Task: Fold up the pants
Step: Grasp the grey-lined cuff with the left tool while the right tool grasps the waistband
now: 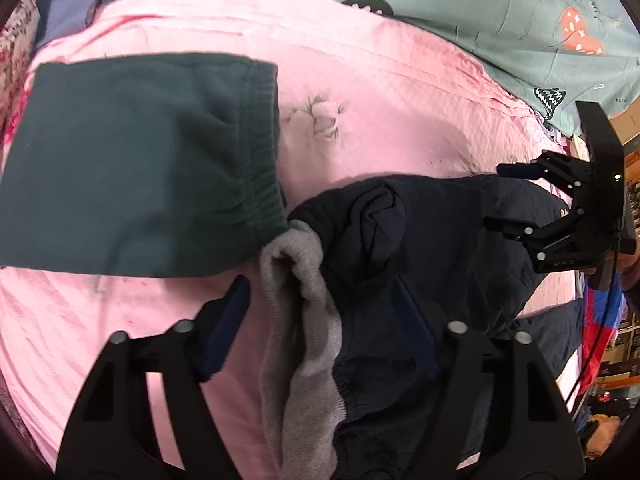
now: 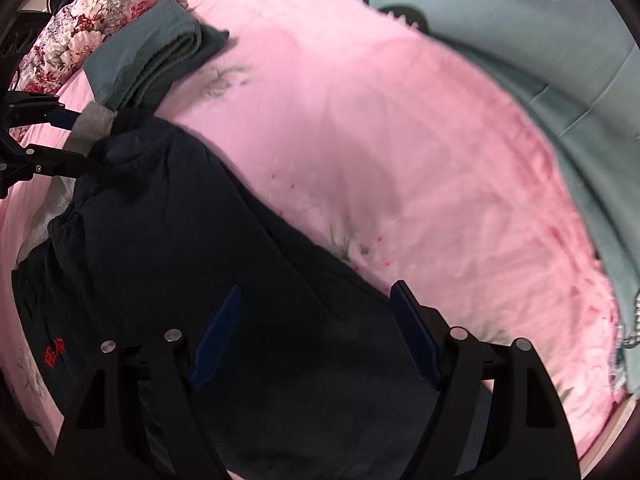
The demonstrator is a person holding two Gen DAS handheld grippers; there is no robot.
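On the pink sheet [image 1: 400, 92], both tongs [image 1: 320, 312] [image 2: 316, 320] gape over navy pants [image 2: 200, 248]; red embroidery [image 2: 53, 351] shows rightward only.

The pants [image 1: 432, 240] are dark navy with a grey ribbed lining [image 1: 300, 320] and small red embroidery [image 2: 53, 351]. They lie on a pink sheet [image 1: 380, 92] with faint grey flower prints. Beside the pants sits a folded dark teal garment [image 1: 132, 160]. Beyond the sheet lies a grey-green quilt [image 1: 500, 8] with heart motifs. The gripper pads [image 2: 216, 336] are blue.
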